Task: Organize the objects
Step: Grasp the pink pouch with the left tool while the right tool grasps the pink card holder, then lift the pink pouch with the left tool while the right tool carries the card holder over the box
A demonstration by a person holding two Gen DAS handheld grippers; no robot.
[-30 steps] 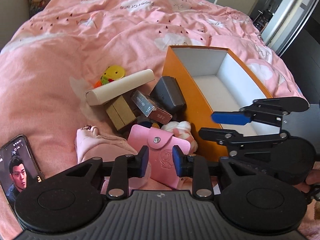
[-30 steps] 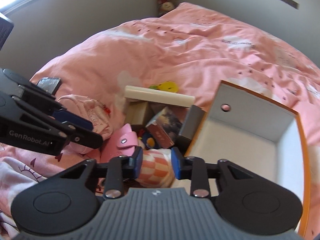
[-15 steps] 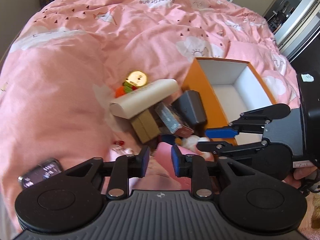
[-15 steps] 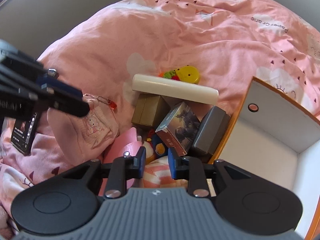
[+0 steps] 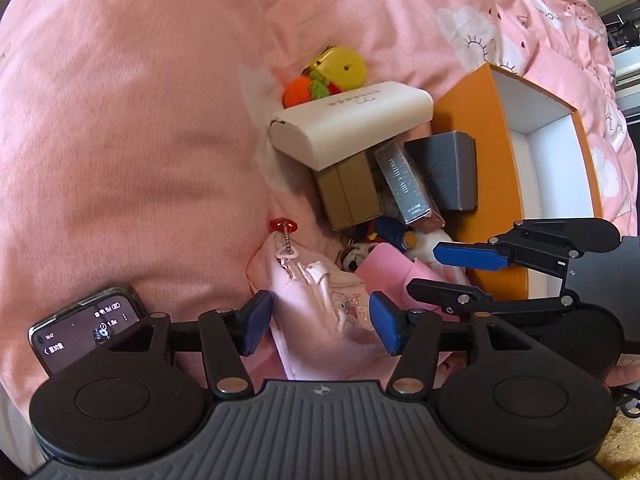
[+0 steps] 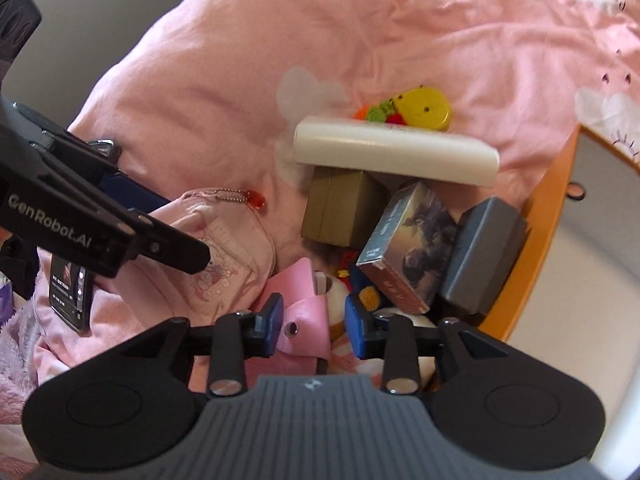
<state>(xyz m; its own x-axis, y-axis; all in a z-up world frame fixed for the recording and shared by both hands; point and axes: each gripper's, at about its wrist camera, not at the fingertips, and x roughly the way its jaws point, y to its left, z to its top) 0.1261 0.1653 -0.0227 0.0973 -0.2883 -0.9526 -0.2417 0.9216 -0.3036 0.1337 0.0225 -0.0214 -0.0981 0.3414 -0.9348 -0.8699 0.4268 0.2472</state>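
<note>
– What's under your left gripper [image 5: 320, 326]?
– Its jaws stand apart around the pale pink pouch [image 5: 320, 300].
– And your right gripper [image 6: 314, 326]?
– Jaws parted around the pink snap wallet [image 6: 306, 320], beside the orange box [image 6: 536, 240].

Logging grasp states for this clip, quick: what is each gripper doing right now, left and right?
Left gripper: open, fingers either side of the pale pink pouch, not clamped.
Right gripper: open, fingers flanking the pink snap wallet, nothing held.
</note>
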